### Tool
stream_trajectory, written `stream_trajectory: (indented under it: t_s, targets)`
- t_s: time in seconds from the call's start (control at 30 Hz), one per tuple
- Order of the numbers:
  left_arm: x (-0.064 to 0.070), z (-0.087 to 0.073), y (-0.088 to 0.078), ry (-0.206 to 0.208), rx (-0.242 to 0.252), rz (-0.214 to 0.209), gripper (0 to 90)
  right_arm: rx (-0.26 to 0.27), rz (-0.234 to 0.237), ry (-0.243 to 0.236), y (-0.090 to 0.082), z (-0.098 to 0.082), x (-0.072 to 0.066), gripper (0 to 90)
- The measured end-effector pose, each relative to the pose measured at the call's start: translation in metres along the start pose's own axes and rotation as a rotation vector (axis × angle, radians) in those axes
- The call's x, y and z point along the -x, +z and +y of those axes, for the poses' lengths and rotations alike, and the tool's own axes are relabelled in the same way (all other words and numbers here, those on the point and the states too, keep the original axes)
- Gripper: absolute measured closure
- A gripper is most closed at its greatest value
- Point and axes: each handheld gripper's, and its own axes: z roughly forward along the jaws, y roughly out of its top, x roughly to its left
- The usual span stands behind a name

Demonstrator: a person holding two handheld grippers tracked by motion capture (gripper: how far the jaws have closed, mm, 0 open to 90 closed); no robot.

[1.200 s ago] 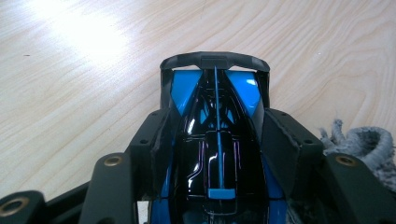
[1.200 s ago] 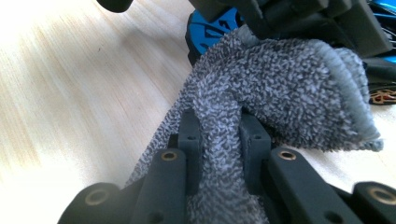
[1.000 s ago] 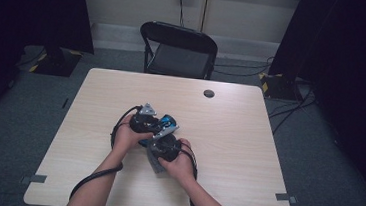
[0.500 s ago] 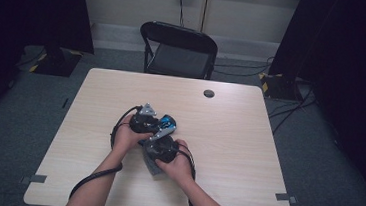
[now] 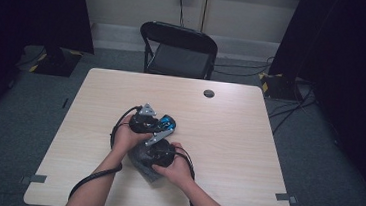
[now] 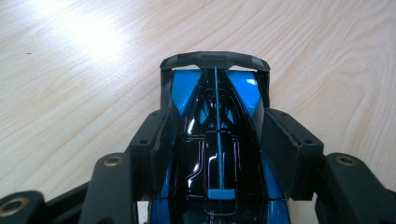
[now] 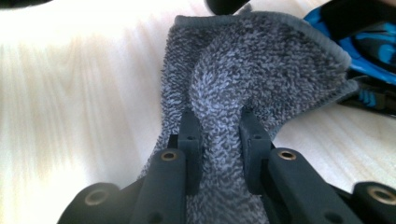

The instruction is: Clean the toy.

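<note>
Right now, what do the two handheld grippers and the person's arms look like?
Left gripper: matte black two-jaw tool with blocky flat pads and brass-coloured pivot pins at the links. Right gripper: the same build, with narrower upright pads. In the high view each has a black body with a grey three-cornered plate on top, and a black cable trails back along each forearm. The forearms are bare, with no sleeves showing.
</note>
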Motion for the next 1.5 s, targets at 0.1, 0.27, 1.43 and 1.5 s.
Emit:
stream_trajectory:
  t_s: [0.1,0.27,1.43,1.5]
  targets:
    - [0.0,0.0,0.0,-0.001,-0.001,-0.001,43.6,-0.014,0.0,-0.031,-0.008,-0.003,-0.003,74.6]
    - [0.0,0.0,0.0,-0.003,0.001,0.0,43.6,-0.003,-0.002,-0.04,-0.024,-0.008,0.002,74.6]
    - [0.001,-0.001,0.0,0.001,-0.001,0.008,43.3,0.028,-0.372,0.28,-0.066,-0.04,0.111,74.5]
    - [0.001,-0.001,0.0,0.003,0.0,0.009,43.3,0.028,-0.37,0.28,-0.064,-0.04,0.111,74.5]
